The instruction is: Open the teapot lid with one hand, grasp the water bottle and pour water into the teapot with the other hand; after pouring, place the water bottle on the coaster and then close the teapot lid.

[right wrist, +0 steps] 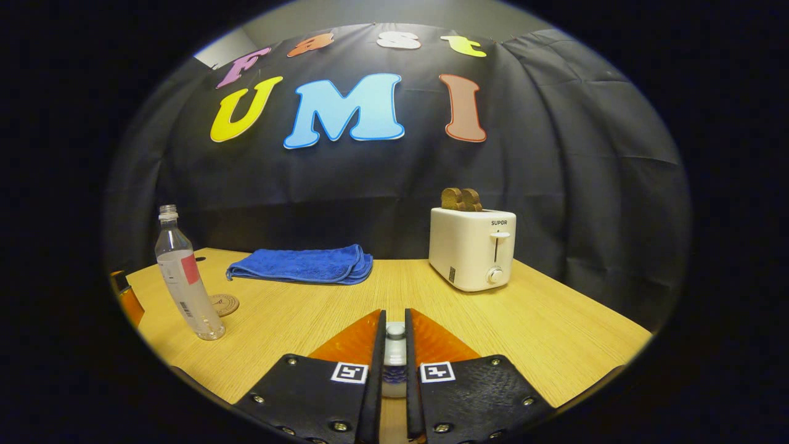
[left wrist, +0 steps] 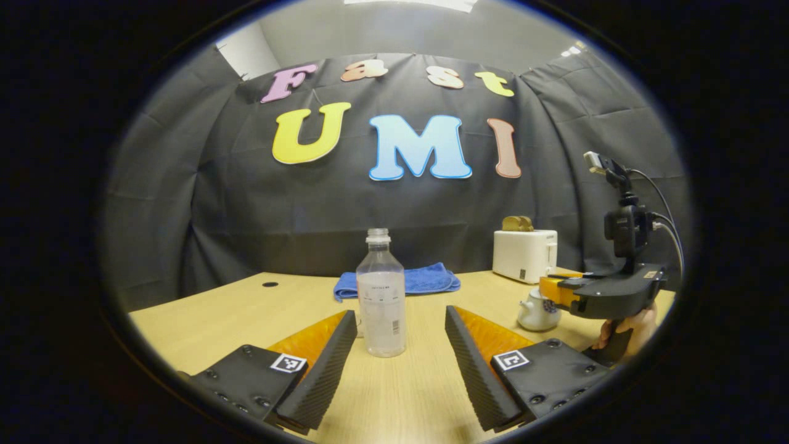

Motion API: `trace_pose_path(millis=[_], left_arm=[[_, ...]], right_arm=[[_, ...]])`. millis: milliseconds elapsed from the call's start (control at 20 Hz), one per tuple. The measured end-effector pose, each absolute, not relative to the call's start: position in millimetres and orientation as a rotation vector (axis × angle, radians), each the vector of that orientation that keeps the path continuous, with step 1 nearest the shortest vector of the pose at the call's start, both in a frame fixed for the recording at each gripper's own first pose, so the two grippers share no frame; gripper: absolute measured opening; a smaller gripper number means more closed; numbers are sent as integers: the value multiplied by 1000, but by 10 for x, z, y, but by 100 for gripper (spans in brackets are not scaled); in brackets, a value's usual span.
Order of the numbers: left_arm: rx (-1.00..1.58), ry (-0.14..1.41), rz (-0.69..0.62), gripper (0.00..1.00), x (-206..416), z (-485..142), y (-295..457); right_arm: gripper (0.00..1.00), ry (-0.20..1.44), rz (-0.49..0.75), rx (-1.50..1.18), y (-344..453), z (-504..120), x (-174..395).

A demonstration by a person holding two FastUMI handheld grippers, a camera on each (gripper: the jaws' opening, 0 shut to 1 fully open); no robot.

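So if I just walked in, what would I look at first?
Probably the clear water bottle, standing upright on the wooden table right between the left gripper's open fingers. Then the white toaster with bread poking out, at the back right, and the blue towel lying beside it. The right gripper pinches the little teapot's lid knob.

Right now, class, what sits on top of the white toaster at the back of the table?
Two brown slices of bread stick up from the toaster. Their lower parts are hidden down inside the slots.
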State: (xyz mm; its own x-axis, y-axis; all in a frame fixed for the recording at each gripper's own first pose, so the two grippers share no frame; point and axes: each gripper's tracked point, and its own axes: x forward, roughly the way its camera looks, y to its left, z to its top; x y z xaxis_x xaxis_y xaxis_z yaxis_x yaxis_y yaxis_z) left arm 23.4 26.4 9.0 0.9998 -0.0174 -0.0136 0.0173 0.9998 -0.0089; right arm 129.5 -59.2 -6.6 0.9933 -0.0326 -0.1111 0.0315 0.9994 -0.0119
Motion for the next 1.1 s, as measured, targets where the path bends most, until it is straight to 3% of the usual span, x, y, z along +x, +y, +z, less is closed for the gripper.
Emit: trace_pose_path(millis=[150,200,600,1100], left_arm=[[-7,28,-15,100,227,29,263],[0,30,-13,100,209,29,269],[3,21,3,100,261,59,307],[-27,18,15,100,596,-37,353]], right_arm=[[17,105,-55,-41,-581,-102,1306],[1,114,-68,-48,-638,-55,1254],[1,76,-49,-38,-599,84,1264],[1,-18,19,-92,-397,401,708]])
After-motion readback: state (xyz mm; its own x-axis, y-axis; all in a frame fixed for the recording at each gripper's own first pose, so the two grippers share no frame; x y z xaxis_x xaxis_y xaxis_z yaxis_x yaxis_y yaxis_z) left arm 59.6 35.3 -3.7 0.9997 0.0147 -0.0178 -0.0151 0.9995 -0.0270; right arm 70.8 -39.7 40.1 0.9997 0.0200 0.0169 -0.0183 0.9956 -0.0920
